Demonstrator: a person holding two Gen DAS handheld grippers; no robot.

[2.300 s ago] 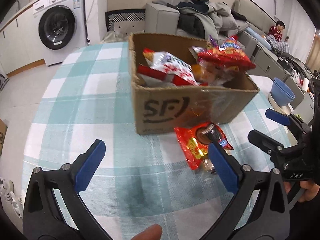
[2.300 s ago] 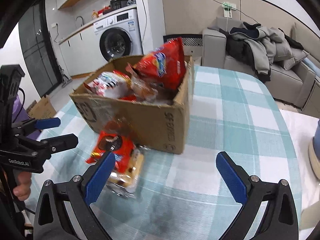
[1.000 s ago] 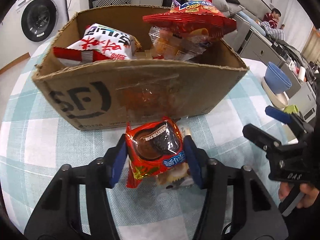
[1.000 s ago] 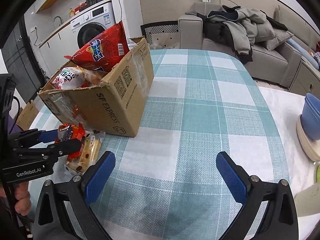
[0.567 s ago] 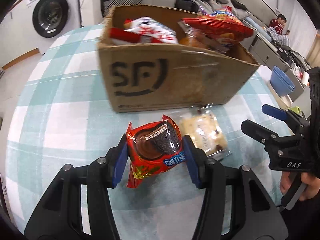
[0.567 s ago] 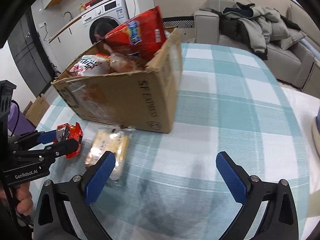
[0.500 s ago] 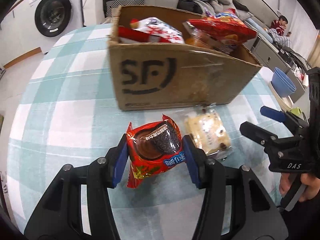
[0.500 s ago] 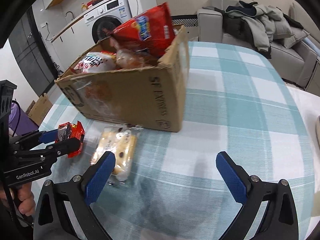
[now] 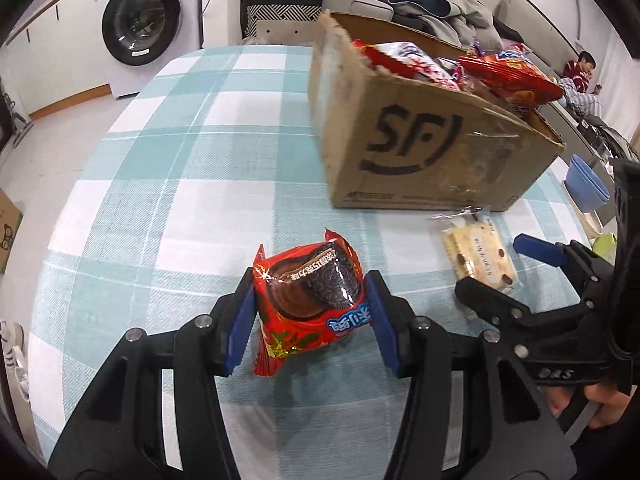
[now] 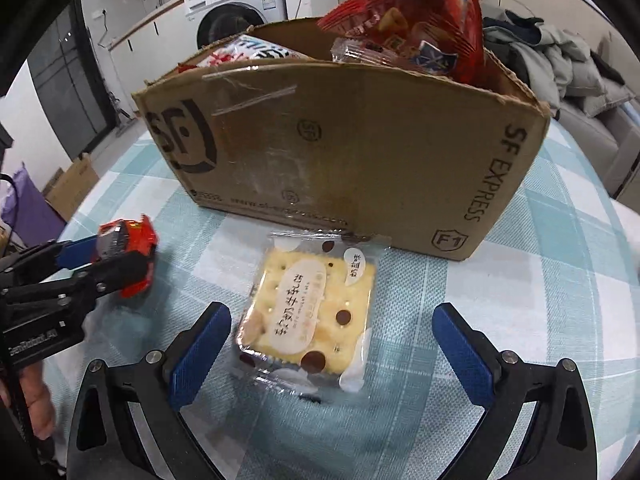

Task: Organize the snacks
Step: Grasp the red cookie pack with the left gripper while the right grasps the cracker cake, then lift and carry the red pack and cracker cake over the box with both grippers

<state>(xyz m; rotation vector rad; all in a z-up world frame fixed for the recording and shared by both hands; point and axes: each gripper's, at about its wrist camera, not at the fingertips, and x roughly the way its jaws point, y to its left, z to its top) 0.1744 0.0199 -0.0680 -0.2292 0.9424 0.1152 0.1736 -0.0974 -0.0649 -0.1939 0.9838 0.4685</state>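
My left gripper (image 9: 308,312) is shut on a red chocolate-cookie snack pack (image 9: 310,302), held just above the checked tablecloth. The same pack (image 10: 128,254) shows at the left of the right wrist view, between the left gripper's fingers. A clear pack of yellow crackers (image 10: 310,316) lies flat on the cloth in front of the cardboard box (image 10: 360,148). My right gripper (image 10: 332,344) stands open around the cracker pack, pads apart from it. The box holds several snack bags, among them a red chip bag (image 10: 432,12).
The teal and white checked table (image 9: 180,168) stretches left of the box (image 9: 420,148). A washing machine (image 9: 140,24) stands behind, a sofa with clothes (image 9: 420,0) beyond the box. Blue bowls (image 9: 588,184) sit at the table's right edge. A person (image 9: 580,72) sits far right.
The left gripper has carried the red pack left, away from the box and the cracker pack. The right gripper has moved in over the cracker pack, which now lies between its open fingers.
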